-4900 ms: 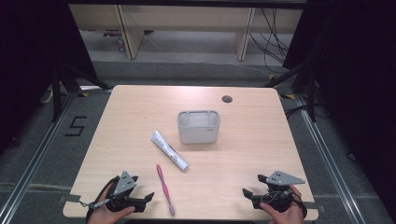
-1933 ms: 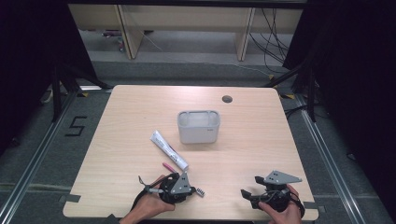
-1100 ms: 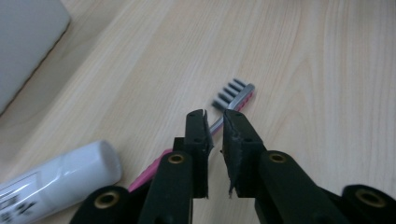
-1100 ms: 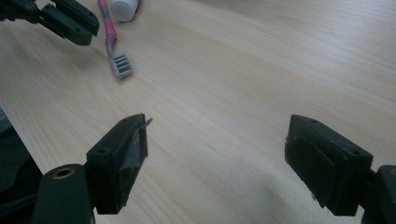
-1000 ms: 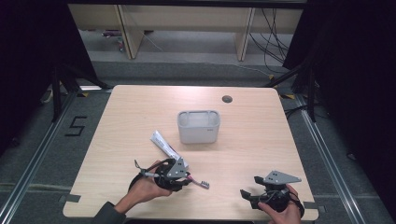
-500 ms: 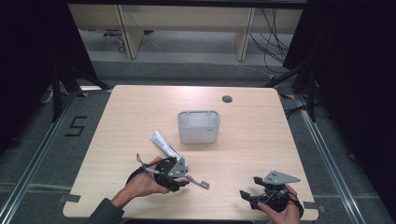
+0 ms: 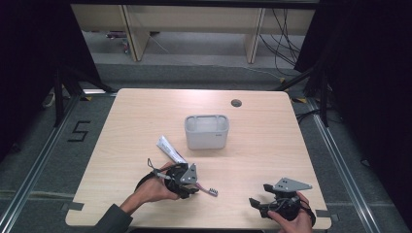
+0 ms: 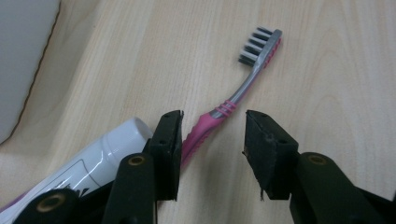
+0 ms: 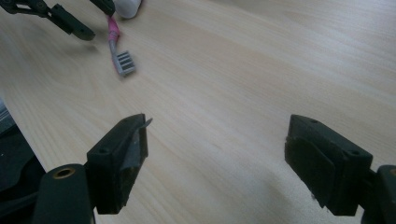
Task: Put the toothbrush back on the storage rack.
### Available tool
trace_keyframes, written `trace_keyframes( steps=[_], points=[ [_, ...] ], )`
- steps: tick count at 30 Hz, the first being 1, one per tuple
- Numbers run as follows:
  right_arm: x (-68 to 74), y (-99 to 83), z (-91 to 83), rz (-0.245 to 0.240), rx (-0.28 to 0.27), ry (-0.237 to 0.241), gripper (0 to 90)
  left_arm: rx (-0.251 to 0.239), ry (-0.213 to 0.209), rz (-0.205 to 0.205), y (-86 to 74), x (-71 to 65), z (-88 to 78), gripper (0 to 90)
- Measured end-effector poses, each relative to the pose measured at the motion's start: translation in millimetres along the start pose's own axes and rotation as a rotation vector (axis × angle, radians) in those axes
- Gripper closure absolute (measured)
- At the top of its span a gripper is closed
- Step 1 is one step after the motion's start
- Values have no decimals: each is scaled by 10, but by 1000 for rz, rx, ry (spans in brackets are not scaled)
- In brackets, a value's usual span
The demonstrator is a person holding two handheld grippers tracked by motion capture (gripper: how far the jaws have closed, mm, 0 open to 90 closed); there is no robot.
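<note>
While the toothbrush [image 8: 233, 100] lies flat on the table, near the grey tub [image 7: 206, 132], beside the toothpaste tube [image 8: 100, 151], the left gripper [image 8: 212, 140], jaws just opened partway, straddles its handle without gripping; tubbing seemingly remains, and the right gripper [image 9: 215, 154] waits wide open.

a light wooden table [image 7: 272, 160] carries a grey box [image 7: 206, 131] in the middle, a white tube [image 7: 169, 148] left of it, and a pink toothbrush [image 8: 233, 102] at the near side.

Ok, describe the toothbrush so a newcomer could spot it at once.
On the wooden table, look in front of the grey tub, at the left gripper. The toothbrush lies flat beside a white tube; unlike it, it is thin, with a pink handle and grey bristled head.
</note>
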State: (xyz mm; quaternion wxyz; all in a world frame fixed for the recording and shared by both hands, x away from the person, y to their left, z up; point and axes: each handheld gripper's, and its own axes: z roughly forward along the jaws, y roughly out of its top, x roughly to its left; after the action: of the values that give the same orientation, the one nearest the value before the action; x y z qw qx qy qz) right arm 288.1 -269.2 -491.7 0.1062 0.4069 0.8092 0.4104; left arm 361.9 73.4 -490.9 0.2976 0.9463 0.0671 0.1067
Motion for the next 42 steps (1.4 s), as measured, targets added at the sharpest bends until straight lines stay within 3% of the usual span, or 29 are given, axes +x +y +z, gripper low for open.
trace_keyframes(
  steps=[4, 5, 6, 9, 13, 17, 20, 27, 29, 42],
  points=[
    [-6, 4, 1, -4, 0, -1, 224, 4, -3, -16, -21, 32, 9, 566],
    [21, -1, -2, 26, 8, 1, 224, 7, -7, -24, -26, 34, 9, 566],
    [5, 1, 0, 3, 1, 0, 224, 9, -9, -25, -29, 36, 8, 567],
    [-11, 3, 7, -7, -10, 2, 224, 19, -17, -38, -44, 34, 9, 578],
    [6, 2, 4, 4, -6, 0, 224, 41, -20, -40, -73, 39, 1, 592],
    [-17, 6, 1, -26, -8, 0, 224, 45, -30, -80, -105, 44, -25, 607],
    [3, 2, 4, 3, -8, 2, 224, 68, -35, -86, -123, 53, -53, 627],
    [12, 2, -4, 16, 3, 4, 224, 123, -68, -85, -132, 46, -89, 678],
    [3, 3, 3, 0, -11, -1, 224, 131, -77, -90, -133, 47, -95, 694],
    [-18, 3, 15, -14, -11, 9, 224, 222, -94, -72, -88, 28, -124, 762]
  ],
)
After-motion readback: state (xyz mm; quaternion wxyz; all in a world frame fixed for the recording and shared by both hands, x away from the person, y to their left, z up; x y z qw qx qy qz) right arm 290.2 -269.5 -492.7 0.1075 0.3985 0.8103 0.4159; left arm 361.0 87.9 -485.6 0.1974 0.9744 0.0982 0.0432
